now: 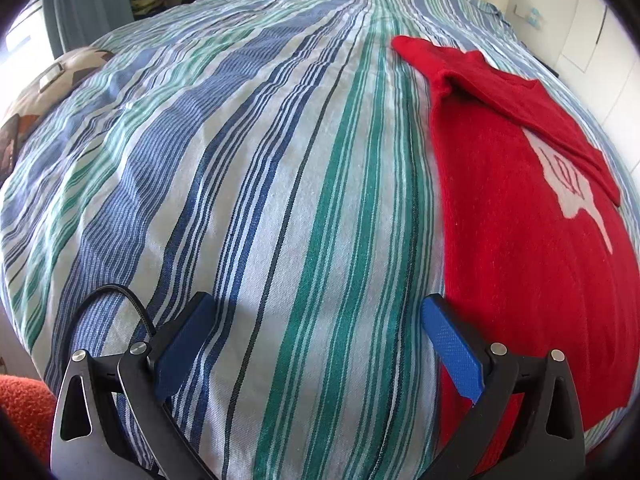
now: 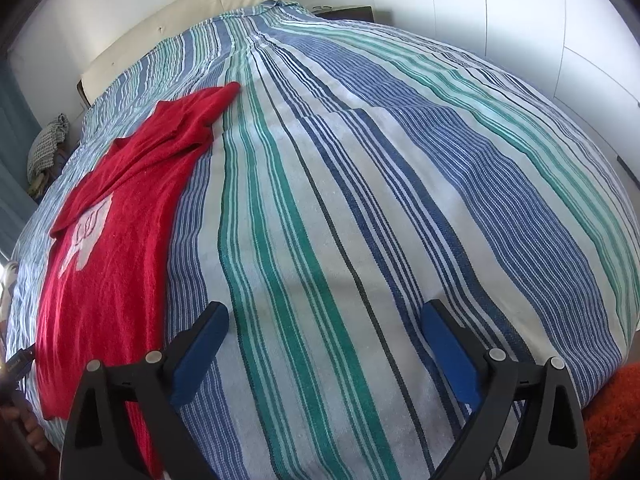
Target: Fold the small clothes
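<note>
A small red sweater [image 1: 532,216] with a white motif lies flat on the striped bedspread [image 1: 260,160], one sleeve folded across its chest. In the left wrist view it is on the right; my left gripper [image 1: 318,312] is open and empty, its right finger just over the sweater's left edge near the hem. In the right wrist view the sweater [image 2: 116,248] lies at the left. My right gripper [image 2: 324,318] is open and empty over bare bedspread [image 2: 360,200], to the right of the sweater.
A cream headboard [image 2: 180,16] stands at the bed's far end, with white wardrobe doors [image 2: 540,20] on the right. A patterned cushion [image 1: 52,92] lies at the bed's left edge. An orange rug [image 2: 616,412] is on the floor by the foot.
</note>
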`<state>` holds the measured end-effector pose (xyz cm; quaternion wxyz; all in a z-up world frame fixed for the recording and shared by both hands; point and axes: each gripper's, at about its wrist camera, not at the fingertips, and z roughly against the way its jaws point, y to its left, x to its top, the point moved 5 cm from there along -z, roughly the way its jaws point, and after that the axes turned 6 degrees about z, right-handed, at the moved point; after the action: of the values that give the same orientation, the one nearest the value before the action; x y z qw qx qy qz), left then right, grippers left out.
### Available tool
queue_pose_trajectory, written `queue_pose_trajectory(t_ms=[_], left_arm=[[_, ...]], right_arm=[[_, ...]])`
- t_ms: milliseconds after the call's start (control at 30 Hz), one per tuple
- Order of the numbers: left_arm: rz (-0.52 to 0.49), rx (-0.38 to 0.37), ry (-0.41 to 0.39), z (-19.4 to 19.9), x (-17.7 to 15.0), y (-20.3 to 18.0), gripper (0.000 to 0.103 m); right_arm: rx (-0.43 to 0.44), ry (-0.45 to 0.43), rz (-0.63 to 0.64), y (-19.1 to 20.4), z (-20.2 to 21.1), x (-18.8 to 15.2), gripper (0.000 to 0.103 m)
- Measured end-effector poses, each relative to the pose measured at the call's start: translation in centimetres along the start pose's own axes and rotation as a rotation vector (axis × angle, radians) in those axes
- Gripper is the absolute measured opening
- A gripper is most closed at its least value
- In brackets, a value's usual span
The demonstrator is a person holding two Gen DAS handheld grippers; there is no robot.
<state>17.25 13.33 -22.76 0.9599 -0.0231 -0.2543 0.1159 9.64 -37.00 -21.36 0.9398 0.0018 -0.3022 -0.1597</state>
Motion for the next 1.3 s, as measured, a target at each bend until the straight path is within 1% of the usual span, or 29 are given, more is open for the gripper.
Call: queue_pose_trajectory(t_ms=[67,133,200,267,300,367,433,567,800,1300], left_arm=[[-0.004,0.001,0.000,0.0,0.0,0.0,0.103],[-0.009,0.003,-0.001,0.0,-0.1,-0.1,0.103],[-0.013,0.006,-0.005,0.0,-0.1,-0.1,0.103],[-0.017,0.014,-0.010,0.0,-0.2,-0.2,0.103],[-0.019,0.018,-0.011,-0.1,-0.2,-0.2,0.103],[-0.022,0.027,-0.015,-0.1,-0.2,-0.3,0.103],[-0.023,0.031,-0.020,-0.1,-0.3,-0.4,0.103],[-0.026,0.030,-0.025,0.0,-0.3,-0.3,0.103],[-0.027,0.029,-0.025,0.0,-0.3,-0.3,0.103],[-0.027,0.030,-0.025,0.0,-0.3,-0.3,0.103]], right_arm=[[-0.011,0.003,0.011,0.2,0.0,0.0,0.096],[-0.042,-0.007,0.025,0.5,0.7,0.3,0.096],[-0.106,-0.069,0.072,1.1,2.3,1.0,0.096],[-0.177,-0.134,0.154,2.2,3.9,1.7,0.096],[-0.204,-0.154,0.192,2.7,4.4,1.9,0.096],[-0.237,-0.164,0.248,3.4,4.8,2.0,0.096],[-0.240,-0.152,0.278,3.9,4.6,1.9,0.096],[-0.243,-0.133,0.294,4.0,4.2,1.6,0.096],[-0.243,-0.118,0.263,3.3,4.2,1.3,0.096],[-0.232,-0.104,0.260,3.3,3.8,1.3,0.096]])
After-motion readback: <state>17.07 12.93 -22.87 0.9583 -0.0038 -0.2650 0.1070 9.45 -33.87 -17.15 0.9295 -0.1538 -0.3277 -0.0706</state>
